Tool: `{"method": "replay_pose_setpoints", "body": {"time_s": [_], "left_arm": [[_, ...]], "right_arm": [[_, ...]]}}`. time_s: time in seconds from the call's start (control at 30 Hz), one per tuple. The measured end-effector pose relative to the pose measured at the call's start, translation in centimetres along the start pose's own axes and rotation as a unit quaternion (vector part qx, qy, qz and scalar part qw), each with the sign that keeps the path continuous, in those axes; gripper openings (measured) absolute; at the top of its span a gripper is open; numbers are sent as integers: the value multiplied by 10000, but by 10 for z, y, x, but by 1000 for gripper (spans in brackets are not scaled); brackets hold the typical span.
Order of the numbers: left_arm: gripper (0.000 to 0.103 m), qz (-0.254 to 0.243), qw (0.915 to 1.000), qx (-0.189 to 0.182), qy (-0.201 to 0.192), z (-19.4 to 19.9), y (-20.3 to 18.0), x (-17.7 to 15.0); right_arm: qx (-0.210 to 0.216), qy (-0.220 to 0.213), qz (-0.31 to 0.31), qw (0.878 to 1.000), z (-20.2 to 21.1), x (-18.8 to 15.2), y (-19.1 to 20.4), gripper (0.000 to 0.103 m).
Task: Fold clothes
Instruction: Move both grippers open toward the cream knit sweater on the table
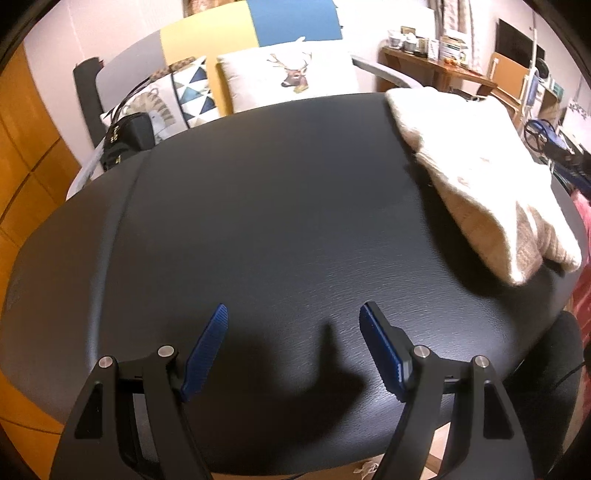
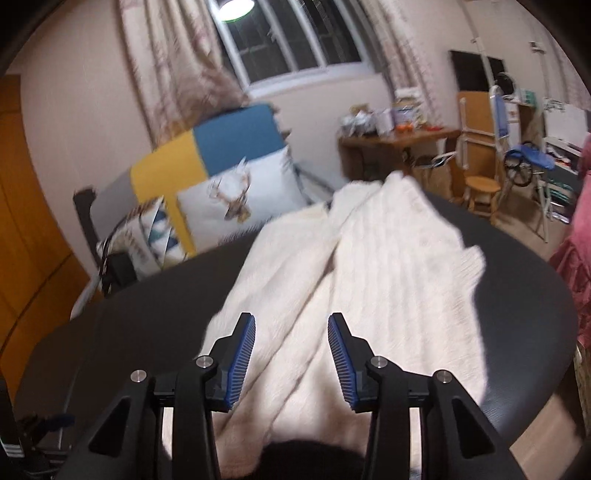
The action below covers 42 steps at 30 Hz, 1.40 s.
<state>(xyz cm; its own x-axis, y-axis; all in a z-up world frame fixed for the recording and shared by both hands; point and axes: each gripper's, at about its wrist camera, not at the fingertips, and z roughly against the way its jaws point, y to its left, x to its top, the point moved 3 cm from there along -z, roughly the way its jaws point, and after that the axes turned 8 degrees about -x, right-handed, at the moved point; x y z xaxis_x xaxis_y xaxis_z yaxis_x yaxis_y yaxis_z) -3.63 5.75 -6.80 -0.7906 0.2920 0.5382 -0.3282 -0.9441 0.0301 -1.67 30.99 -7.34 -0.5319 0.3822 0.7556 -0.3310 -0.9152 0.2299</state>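
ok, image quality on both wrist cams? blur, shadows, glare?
Left wrist: sharp, strong fisheye bend; left gripper casts dark shadows on the black table. Right wrist: motion-blurred, cream sweater smeared; ceiling lamp glares at top.

We see a table (image 1: 277,206) covered in dark leather-like material with a fine grain and a faint sheen. At two o'clock on it lies a cream sweater (image 1: 476,177), thick knitted wool, ribbed and fuzzy. The left gripper (image 1: 293,347) has matt black plastic arms, bright metal pins and ribbed blue rubbery pads (image 1: 207,354); the right gripper (image 2: 291,354) looks the same. At twelve o'clock a cushion (image 1: 291,79) of smooth pale cloth; at one o'clock a desk (image 1: 436,66) of glossy brown wood; at nine o'clock glossy orange wooden panels (image 1: 26,177).
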Motion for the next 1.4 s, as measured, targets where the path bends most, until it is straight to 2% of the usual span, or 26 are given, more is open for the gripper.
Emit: {"method": "replay_pose_setpoints", "body": {"time_s": [0.13, 0.27, 0.37, 0.63, 0.8, 1.0, 1.4], "left_arm": [[77, -73, 9999, 56, 53, 1, -1, 5], [77, -102, 9998, 179, 62, 5, 1, 9], [77, -153, 9995, 259, -33, 10, 0, 14], [77, -335, 9990, -43, -309, 17, -28, 37], [77, -511, 9978, -206, -357, 17, -50, 47], [77, -443, 9975, -292, -458, 19, -60, 54], [77, 104, 9960, -164, -872, 36, -42, 63]], "right_arm": [[221, 143, 77, 9996, -5, -12, 16, 42], [412, 157, 237, 9987, 12, -7, 30, 42], [164, 191, 410, 9988, 25, -3, 42, 42], [-752, 62, 77, 9971, 48, 11, 36, 42], [-844, -50, 143, 9963, 59, 9, 40, 42], [-883, -62, 134, 9960, 66, -1, 46, 42], [-922, -168, 220, 9954, 75, -4, 57, 42]]}}
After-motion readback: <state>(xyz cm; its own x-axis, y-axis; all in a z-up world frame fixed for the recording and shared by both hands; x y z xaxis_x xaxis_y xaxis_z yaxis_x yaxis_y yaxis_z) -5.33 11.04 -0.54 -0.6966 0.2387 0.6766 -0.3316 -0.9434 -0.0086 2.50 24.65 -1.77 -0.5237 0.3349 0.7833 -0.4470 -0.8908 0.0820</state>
